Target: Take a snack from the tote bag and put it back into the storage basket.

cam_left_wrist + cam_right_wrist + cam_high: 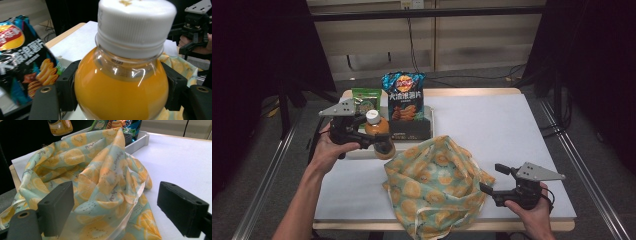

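Observation:
My left gripper (373, 142) is shut on an orange juice bottle (379, 134) with a white cap (136, 23), held above the table's left side; in the left gripper view both pads (68, 87) press the bottle's shoulder (120, 92). A crumpled cloth bag (434, 182) printed with orange slices lies at the front middle of the table. My right gripper (496, 179) rests open at the front right, its jaws pointing at the bag's right edge. In the right gripper view the bag (100, 182) lies just beyond the wide-apart jaws, with the bottle's base (60, 127) hanging at the top left.
A white tray (362, 152) at the back left holds a dark blue chip bag (404, 102) and a green snack packet (366, 99). The white tabletop (492, 125) spreads to the right. Dark curtains flank the table on both sides.

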`<state>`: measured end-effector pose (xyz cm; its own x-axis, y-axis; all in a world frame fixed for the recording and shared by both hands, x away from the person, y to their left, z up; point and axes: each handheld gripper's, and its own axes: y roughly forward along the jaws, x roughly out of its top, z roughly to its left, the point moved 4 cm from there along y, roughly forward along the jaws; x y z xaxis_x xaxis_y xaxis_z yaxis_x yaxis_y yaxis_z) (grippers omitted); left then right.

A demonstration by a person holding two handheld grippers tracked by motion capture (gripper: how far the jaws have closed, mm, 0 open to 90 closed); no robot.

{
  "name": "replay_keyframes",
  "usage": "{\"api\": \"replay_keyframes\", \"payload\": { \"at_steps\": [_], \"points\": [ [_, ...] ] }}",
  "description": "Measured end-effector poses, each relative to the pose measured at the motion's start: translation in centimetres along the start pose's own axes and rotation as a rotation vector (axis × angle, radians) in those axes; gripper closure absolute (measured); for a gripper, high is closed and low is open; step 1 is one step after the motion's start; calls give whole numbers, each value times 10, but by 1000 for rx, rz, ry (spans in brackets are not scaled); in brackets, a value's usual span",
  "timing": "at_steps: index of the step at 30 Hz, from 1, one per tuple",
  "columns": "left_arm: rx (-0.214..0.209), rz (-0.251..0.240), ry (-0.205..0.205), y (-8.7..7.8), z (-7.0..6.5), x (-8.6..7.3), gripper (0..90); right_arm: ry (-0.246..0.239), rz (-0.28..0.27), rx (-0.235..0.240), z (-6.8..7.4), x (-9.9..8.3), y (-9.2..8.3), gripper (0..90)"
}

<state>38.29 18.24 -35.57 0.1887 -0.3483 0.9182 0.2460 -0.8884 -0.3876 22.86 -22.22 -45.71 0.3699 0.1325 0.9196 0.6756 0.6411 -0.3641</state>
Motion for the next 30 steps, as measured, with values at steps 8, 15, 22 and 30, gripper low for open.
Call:
{"api": "replay_keyframes", "payload": {
  "at_steps": [8, 15, 22, 30],
  "points": [
    [38, -10, -12, -12, 18, -5, 303, 0, 0, 2, 0, 0, 0, 133],
    [71, 3, -10, -21, 32, -9, 303, 8, 1, 1, 0, 0, 1, 133],
    [112, 27, -24, -29, 47, -21, 303, 3, 1, 1, -1, -1, 0, 133],
    [158, 44, -50, -32, 63, -39, 303, 3, 1, 2, -1, -1, 0, 132]
  ]
}}
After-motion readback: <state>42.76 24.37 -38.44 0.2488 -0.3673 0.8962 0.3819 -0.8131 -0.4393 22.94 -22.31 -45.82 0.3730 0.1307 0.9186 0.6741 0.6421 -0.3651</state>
